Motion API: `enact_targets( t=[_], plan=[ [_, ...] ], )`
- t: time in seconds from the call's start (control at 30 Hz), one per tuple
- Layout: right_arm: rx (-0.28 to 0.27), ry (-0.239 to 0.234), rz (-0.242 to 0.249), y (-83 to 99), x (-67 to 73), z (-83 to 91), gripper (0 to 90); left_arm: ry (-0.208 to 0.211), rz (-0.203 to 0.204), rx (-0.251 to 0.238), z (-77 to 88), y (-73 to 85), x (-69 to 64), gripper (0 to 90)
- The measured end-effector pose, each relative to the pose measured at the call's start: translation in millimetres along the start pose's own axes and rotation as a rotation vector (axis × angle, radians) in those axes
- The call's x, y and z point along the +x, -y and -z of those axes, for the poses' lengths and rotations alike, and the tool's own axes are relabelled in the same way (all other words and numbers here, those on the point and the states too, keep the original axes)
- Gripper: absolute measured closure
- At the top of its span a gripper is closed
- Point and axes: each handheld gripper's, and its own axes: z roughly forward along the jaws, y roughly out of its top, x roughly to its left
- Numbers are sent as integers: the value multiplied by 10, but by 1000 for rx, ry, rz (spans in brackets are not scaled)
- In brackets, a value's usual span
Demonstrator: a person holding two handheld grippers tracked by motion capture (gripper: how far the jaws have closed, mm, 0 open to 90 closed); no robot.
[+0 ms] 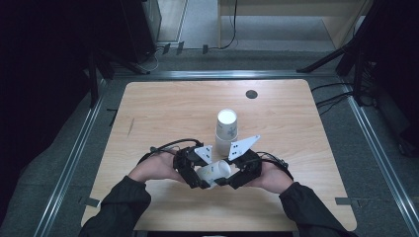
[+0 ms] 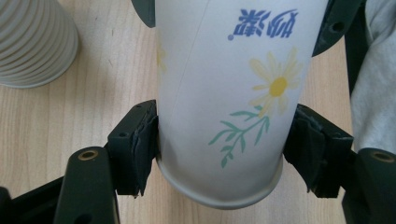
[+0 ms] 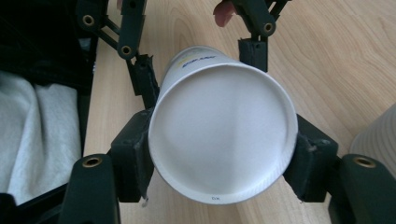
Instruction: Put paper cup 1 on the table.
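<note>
White paper cup with a yellow daisy print (image 1: 213,173) lies sideways above the wooden table (image 1: 163,113), held between my two claws. My left gripper (image 1: 200,181) clamps its rim end, my right gripper (image 1: 225,180) pinches its base. I count one held cup and one upside-down stack of paper cups (image 1: 227,129) just beyond.

High view: above your side, facing forward and down across the whole surface (image 1: 163,106). Left gripper view: close along its fingers (image 2: 135,144) at the paper cup (image 2: 219,102). Right gripper view: close on its base. All three share it.
</note>
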Motion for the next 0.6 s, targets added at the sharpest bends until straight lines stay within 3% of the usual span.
enact_targets(
  t=[0.13,0.2,0.23,0.33,0.6],
  plan=[
    [0,0,9,-3,1,14,354,2,19,-9,6,6,26,218],
    [-8,-1,11,0,-10,35,353,-7,41,-16,11,11,39,62],
    [-11,0,3,1,-12,54,353,-7,41,-16,11,11,39,61],
    [-29,6,-8,8,-29,112,352,2,89,-75,65,73,74,60],
    [-60,23,-16,37,-64,242,351,-34,112,-139,142,193,89,61]
  ],
)
